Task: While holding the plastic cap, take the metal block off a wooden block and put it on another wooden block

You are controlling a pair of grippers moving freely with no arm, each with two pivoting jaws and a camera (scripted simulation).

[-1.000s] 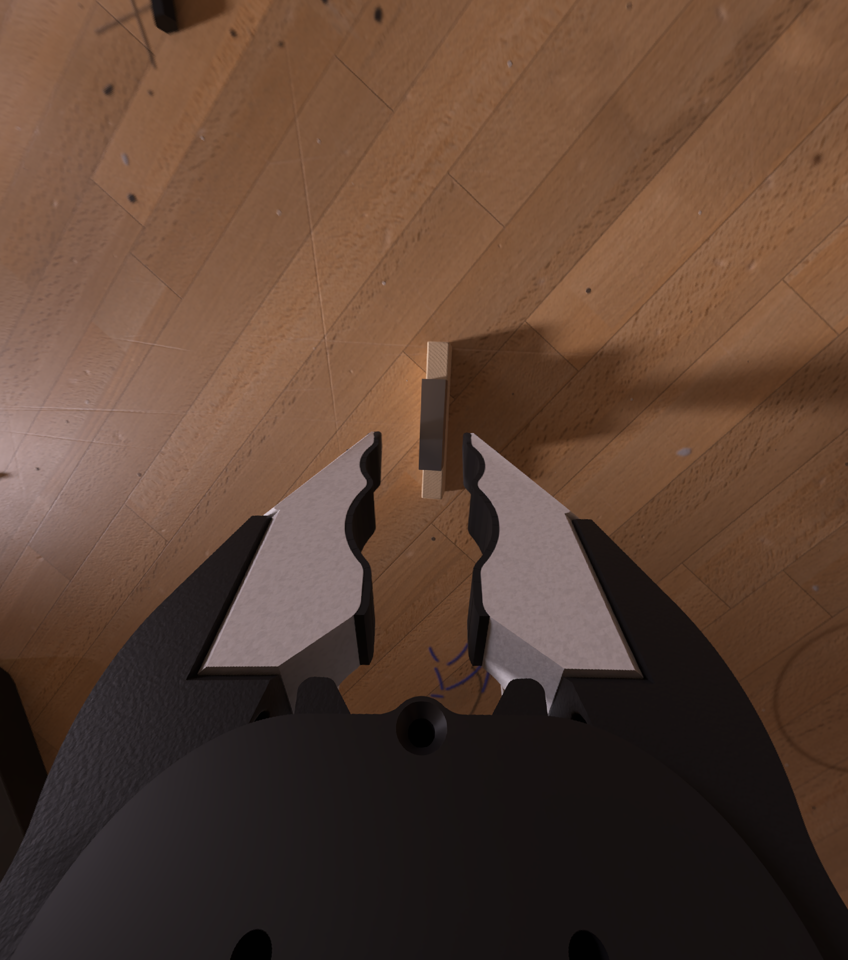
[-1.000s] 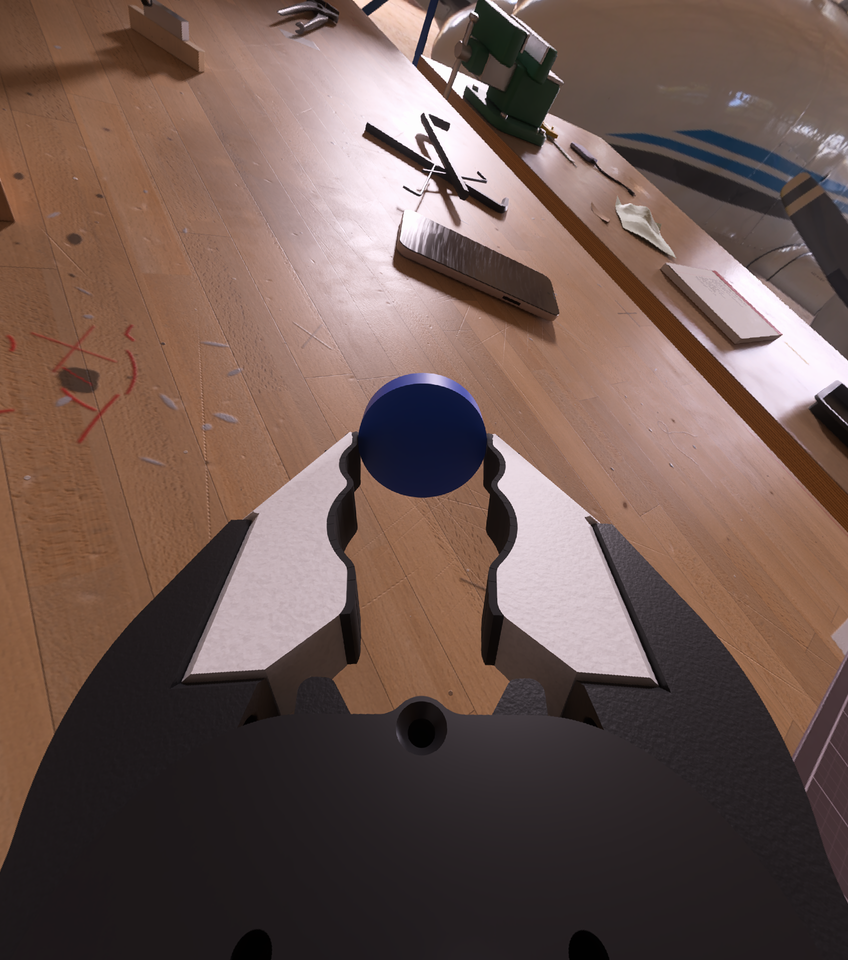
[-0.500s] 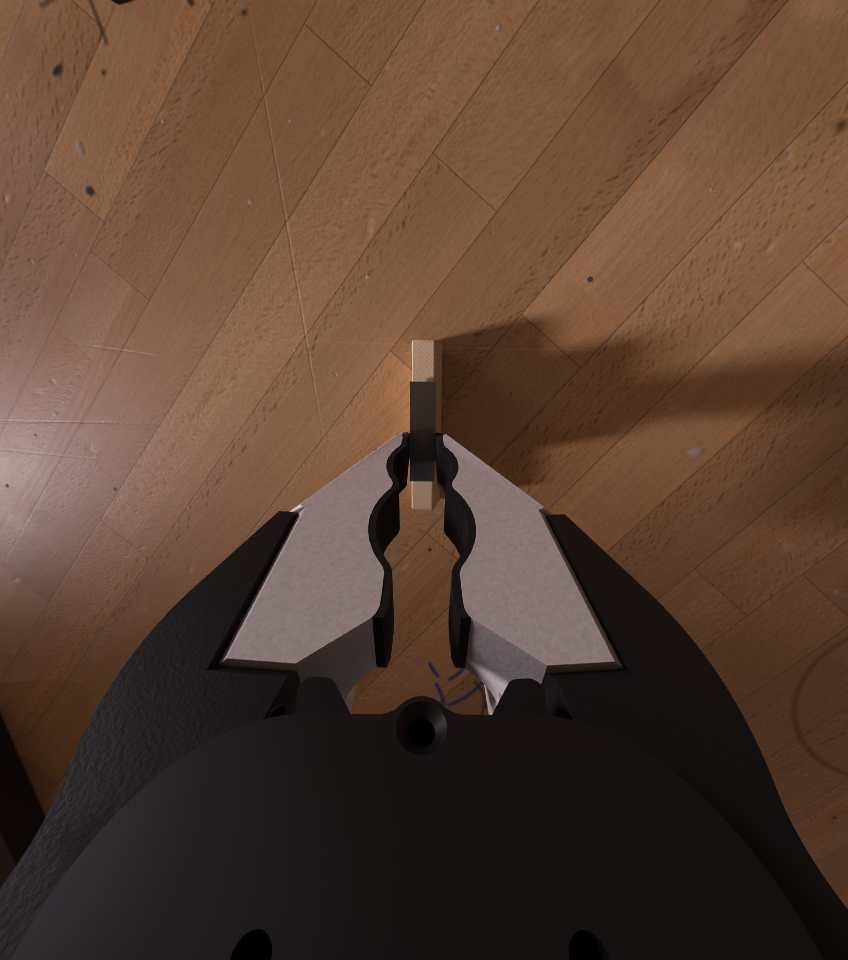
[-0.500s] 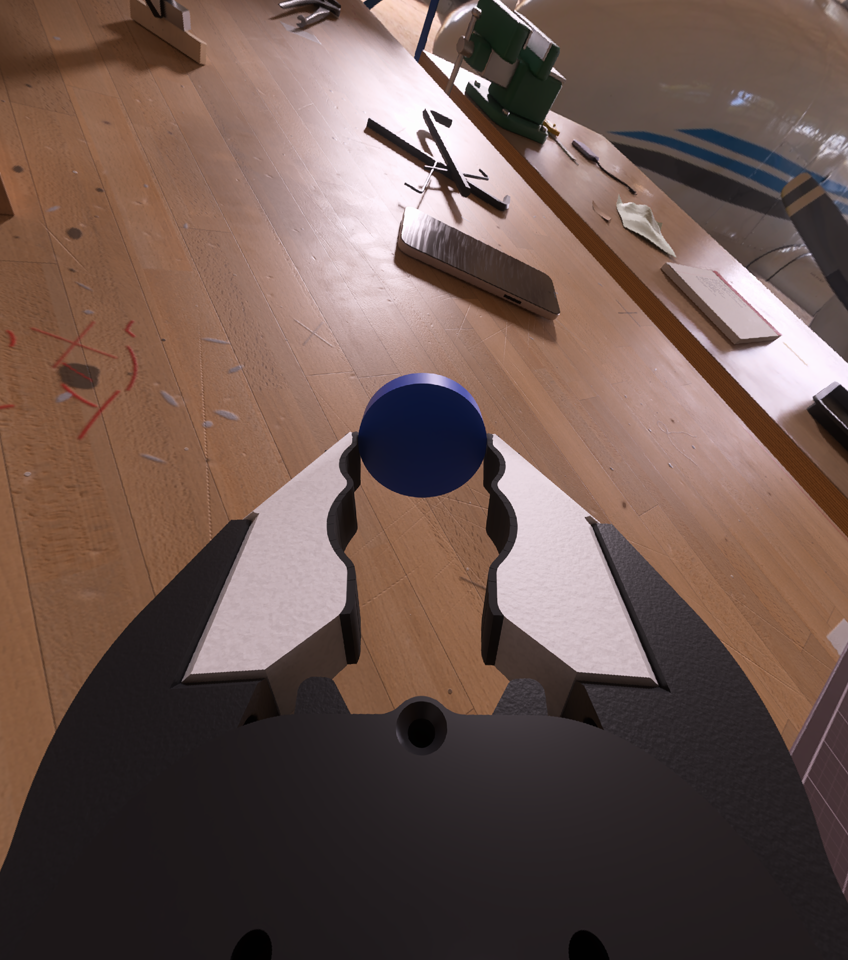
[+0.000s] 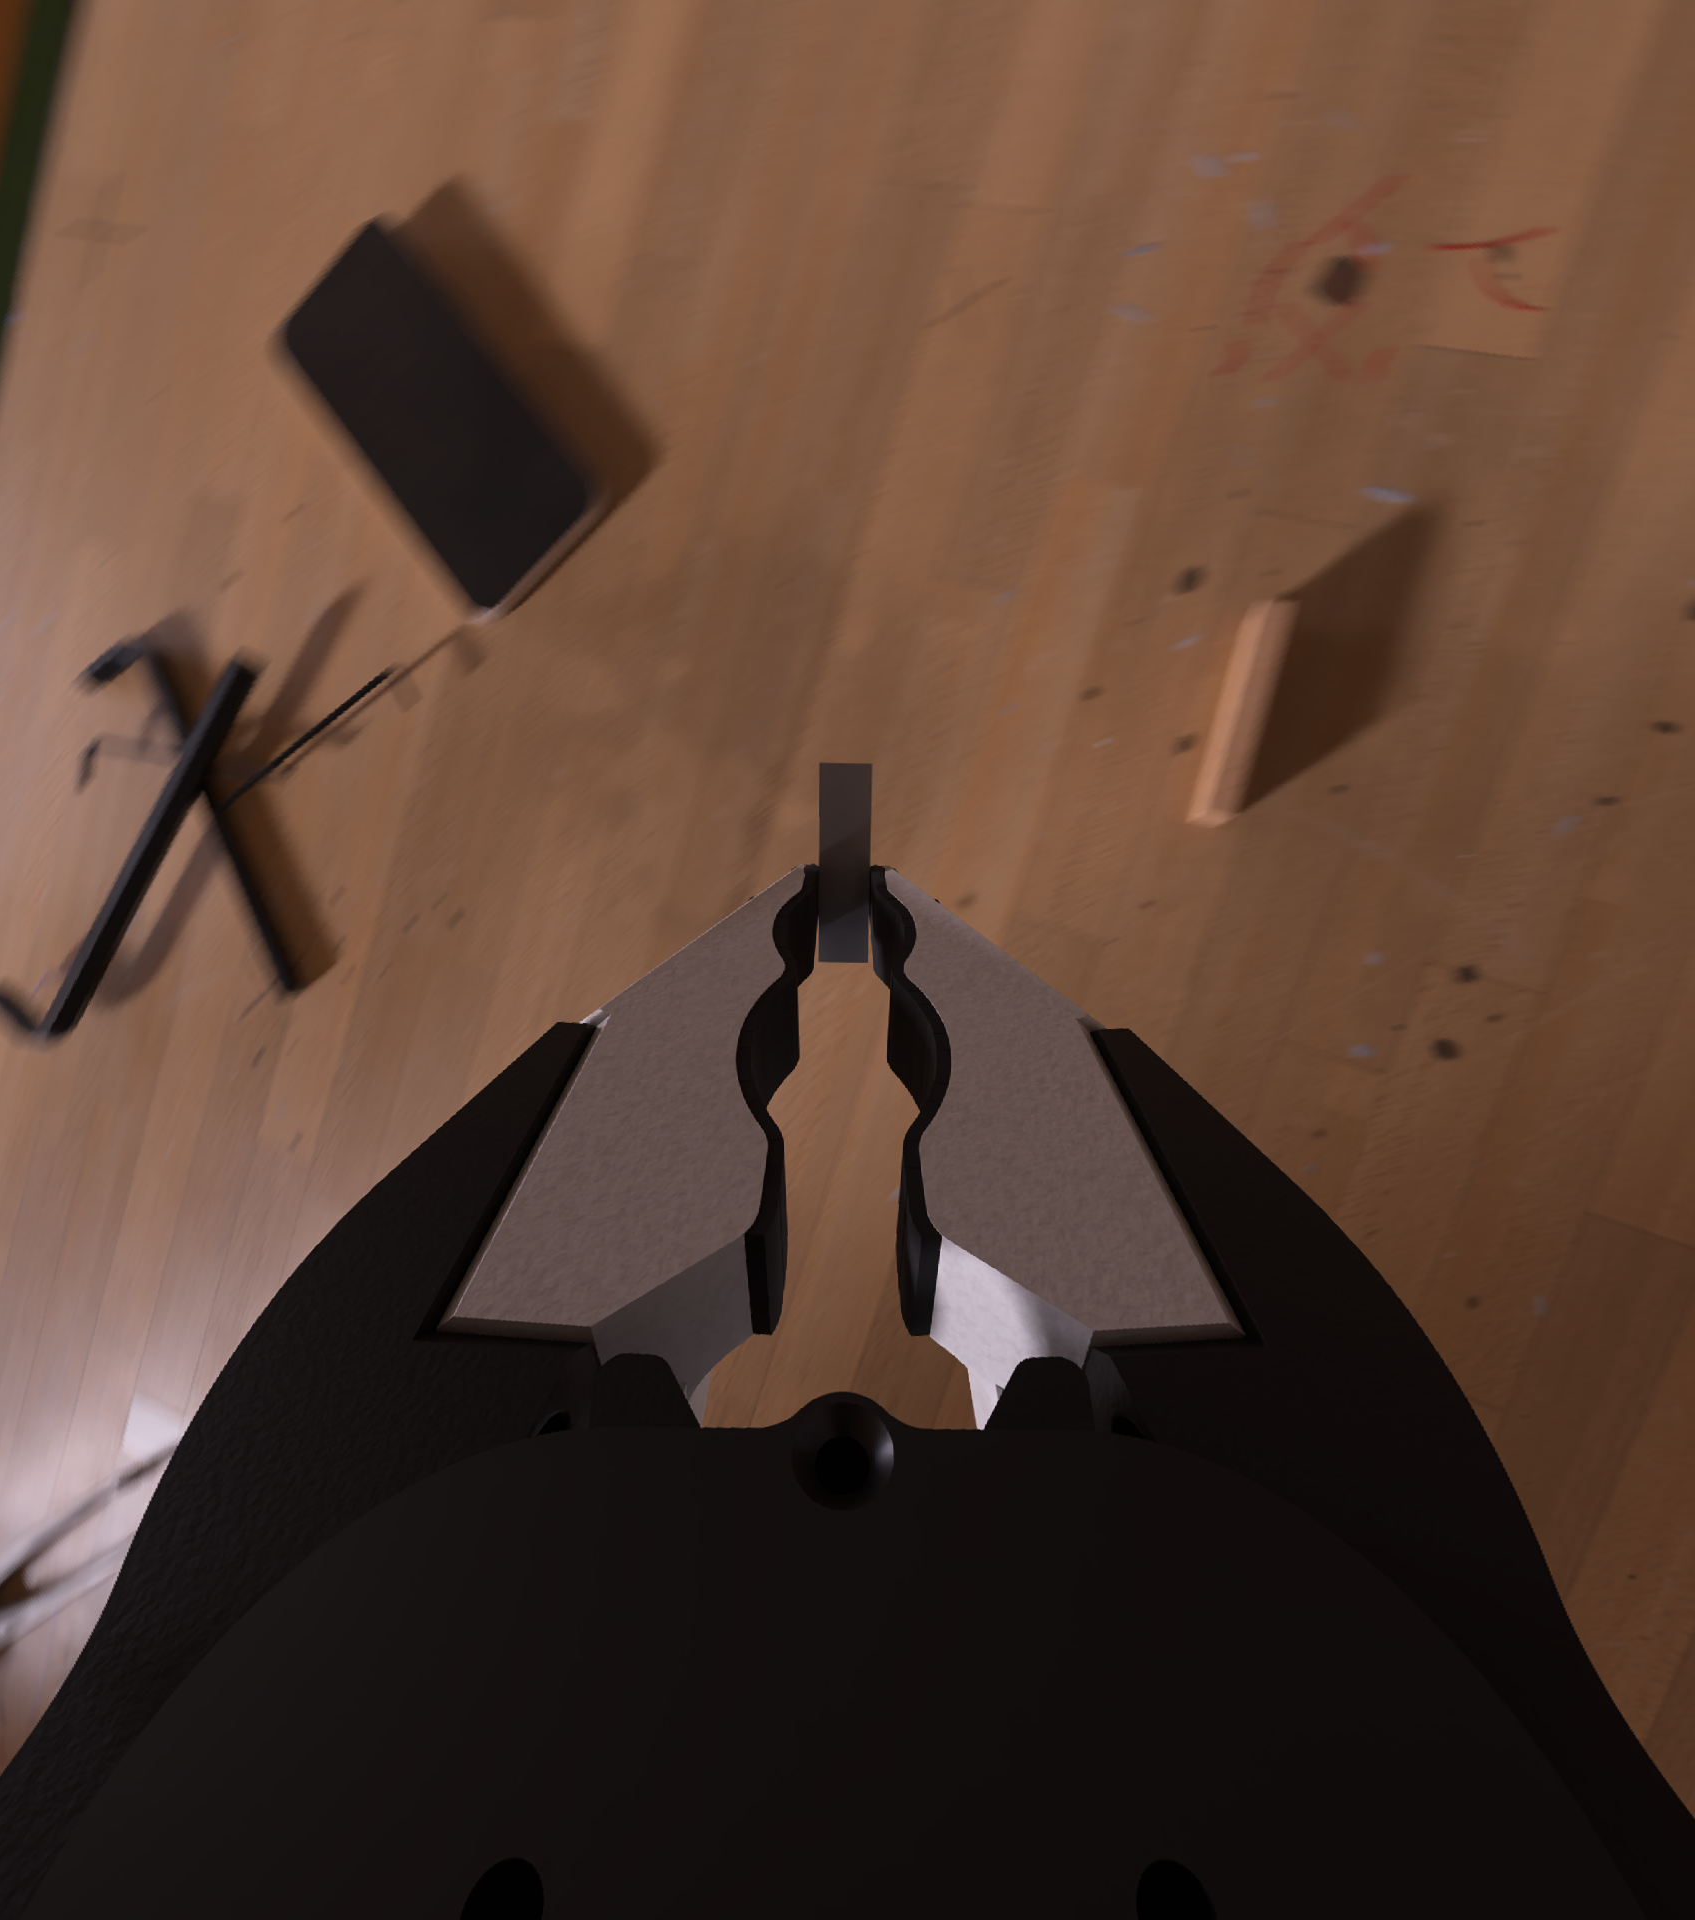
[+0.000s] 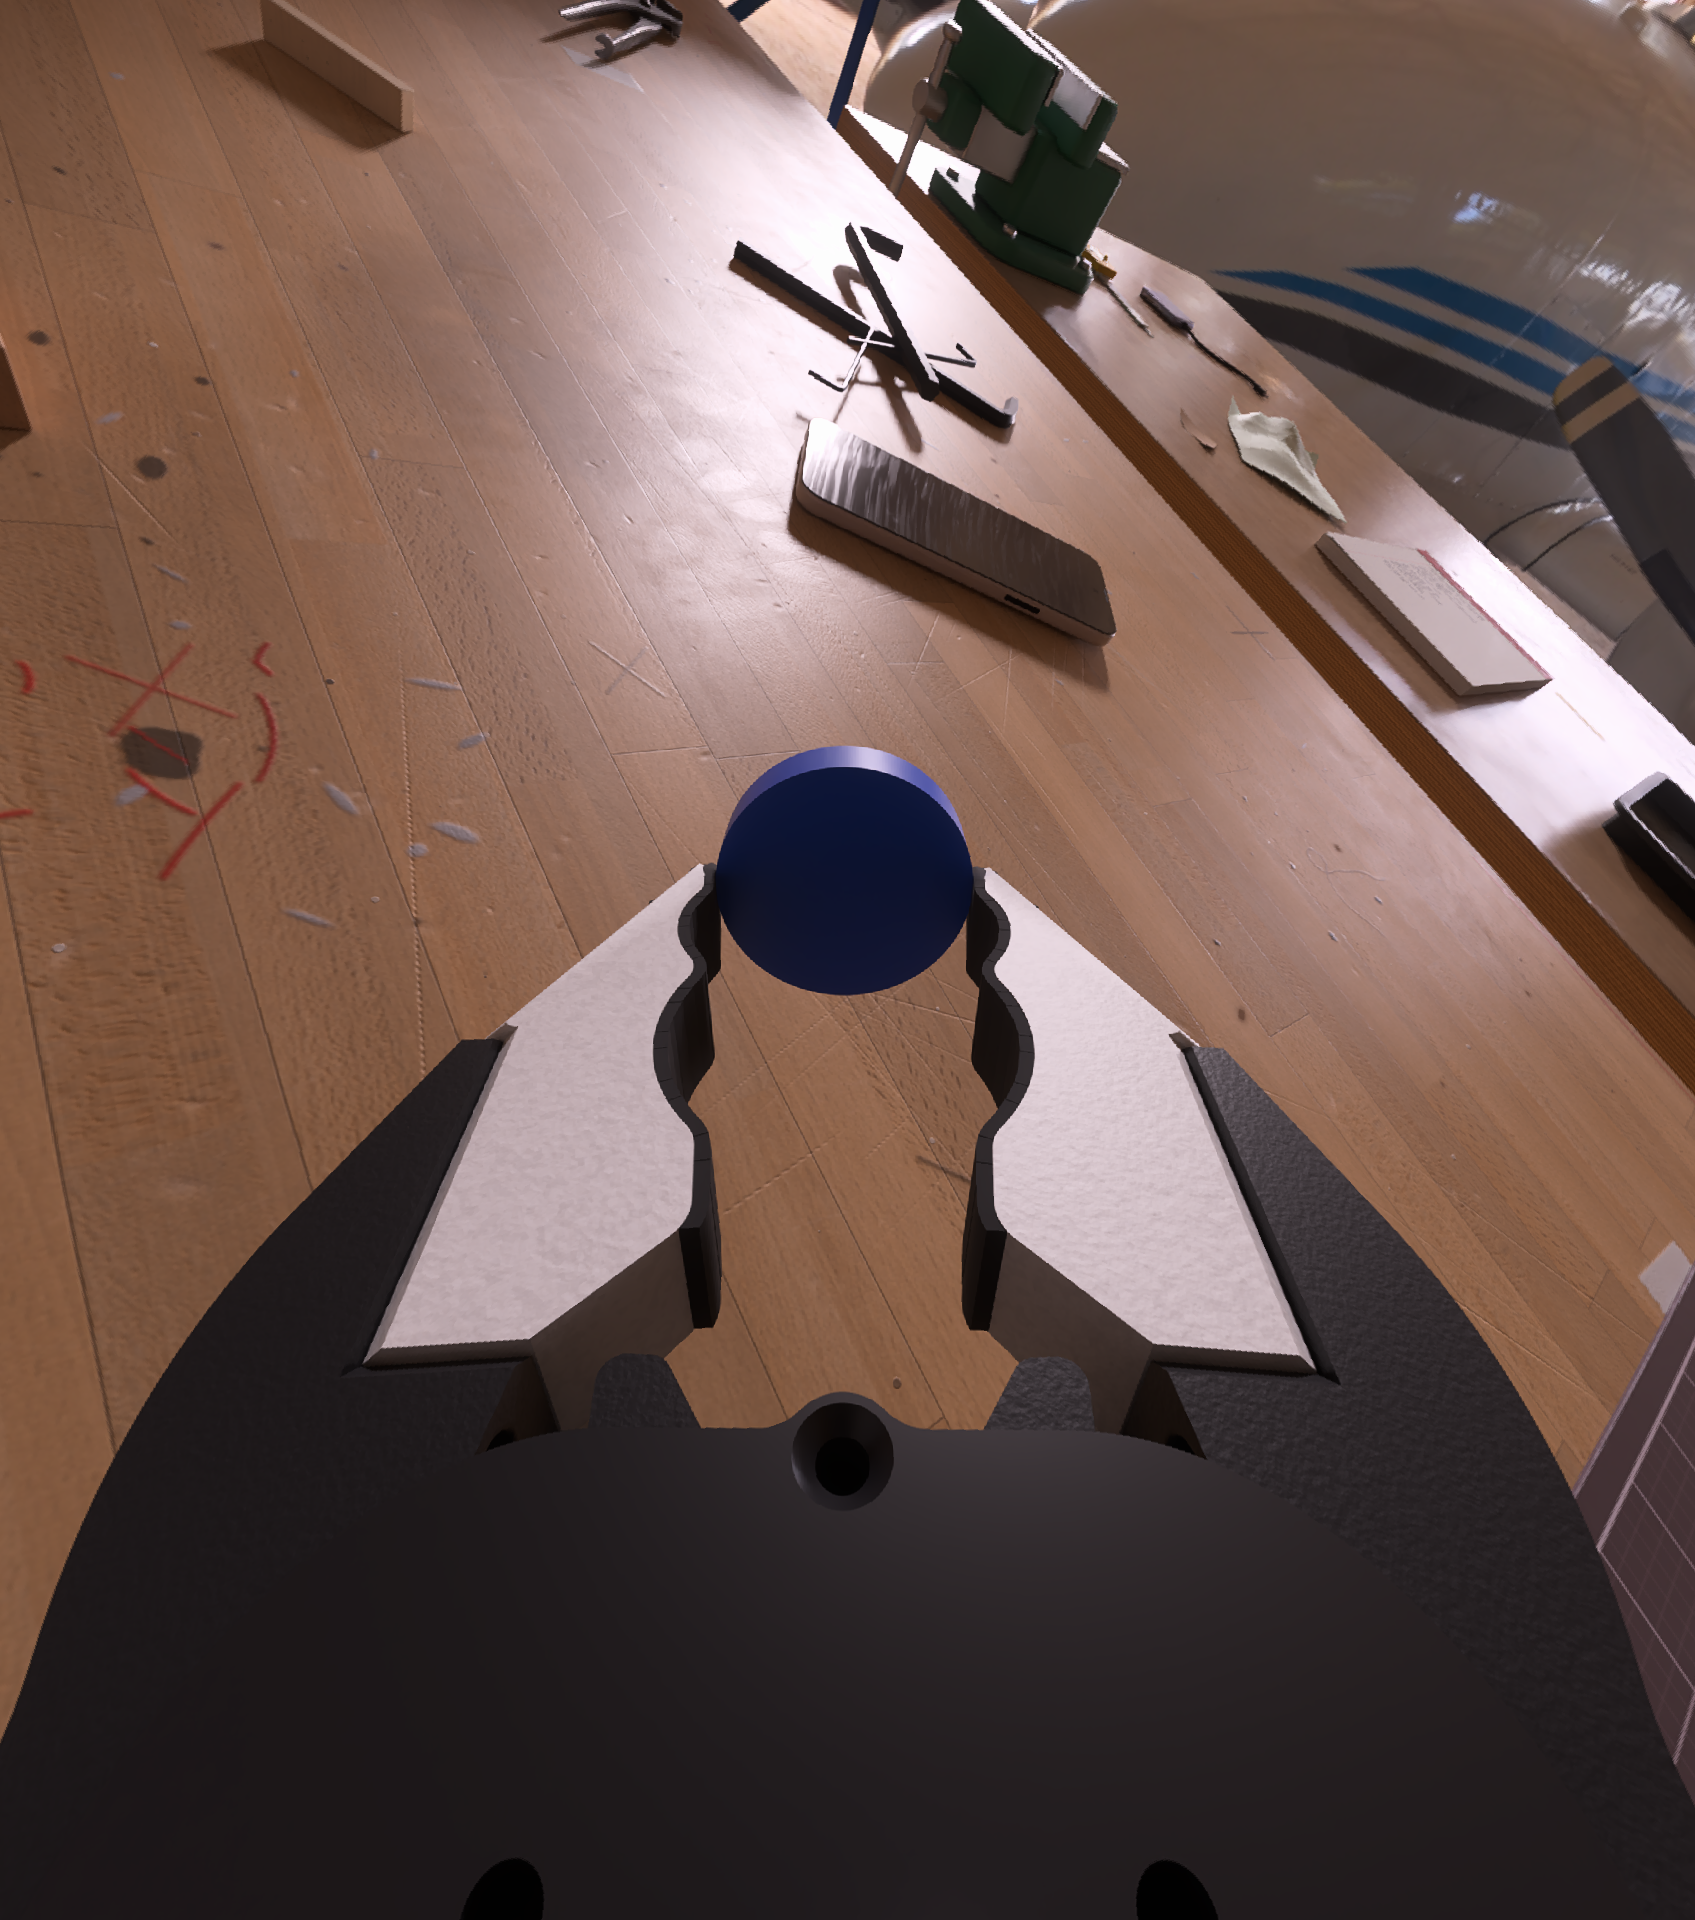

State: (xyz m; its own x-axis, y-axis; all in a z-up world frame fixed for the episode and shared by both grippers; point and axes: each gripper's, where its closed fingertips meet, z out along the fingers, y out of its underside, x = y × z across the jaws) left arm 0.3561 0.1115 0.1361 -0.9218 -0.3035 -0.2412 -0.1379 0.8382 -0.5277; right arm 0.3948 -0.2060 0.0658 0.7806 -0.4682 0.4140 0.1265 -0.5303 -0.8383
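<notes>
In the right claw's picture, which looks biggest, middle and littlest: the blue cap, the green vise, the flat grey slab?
As they look in the right wrist view:
1. Flat grey slab
2. Blue cap
3. Green vise

The cap sits in the right claw, nearest the camera, so it may only look bigger than the faraway vise.

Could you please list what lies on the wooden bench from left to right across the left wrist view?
Crossed black metal bars → dark flat rectangular tablet → grey metal block held in the left gripper → pale wooden block → red scribbled marks.
</notes>
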